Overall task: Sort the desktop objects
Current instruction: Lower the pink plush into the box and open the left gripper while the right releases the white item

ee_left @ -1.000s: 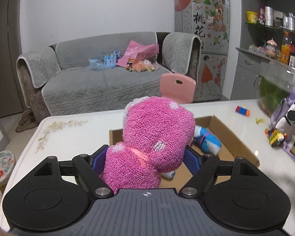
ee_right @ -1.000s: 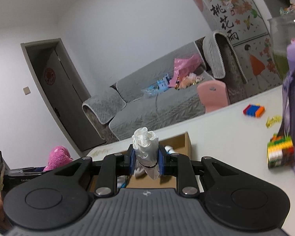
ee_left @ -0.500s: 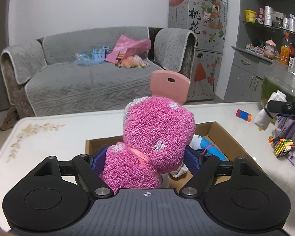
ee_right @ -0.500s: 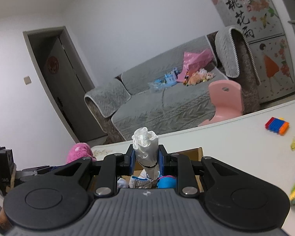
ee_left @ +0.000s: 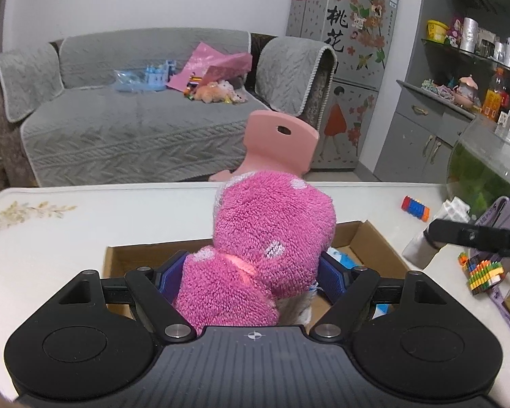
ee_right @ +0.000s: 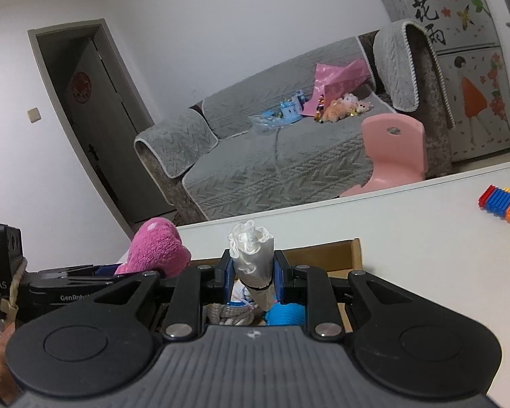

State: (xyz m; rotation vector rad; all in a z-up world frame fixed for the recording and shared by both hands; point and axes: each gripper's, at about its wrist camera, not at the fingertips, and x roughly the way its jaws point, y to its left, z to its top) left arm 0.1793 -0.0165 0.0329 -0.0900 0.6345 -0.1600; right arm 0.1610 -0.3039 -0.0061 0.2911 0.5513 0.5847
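From where I sit, the biggest thing under me is the white worktop (ee_left: 68, 238), with the open cardboard box (ee_left: 380, 241) lying flat on it, its long side running across the left wrist view. The box already has things in it: something blue (ee_right: 284, 316) and a bit of pale woven rope (ee_right: 231, 316) show in the right wrist view.

My left gripper (ee_left: 251, 272) has its jaws spread wide and pressed on both flanks of the pink plush toy (ee_left: 265, 248). The toy stands upright in the grip, long axis vertical, its head above the pads and its base down toward the box. It hangs over the near part of the box interior, so I judge the drop lies straight below and a touch forward.

My right gripper (ee_right: 251, 272) is clamped down narrow on a white plastic bag roll (ee_right: 253, 261), tied with a dark band near its lower end. The roll stands nearly upright between the pads, ruffled end up, lower end pointing into the box. The box's far wall sits just beyond the fingertips, so this one also looks placed over the interior.

The two grippers are side by side above the box, the left seen at the left edge of the right wrist view. I can't tell which is lower.

Loose on the worktop to the right, well apart from the box, are a striped block stack (ee_right: 499, 202) and a multicoloured block cluster (ee_left: 482, 273), not yet sorted.
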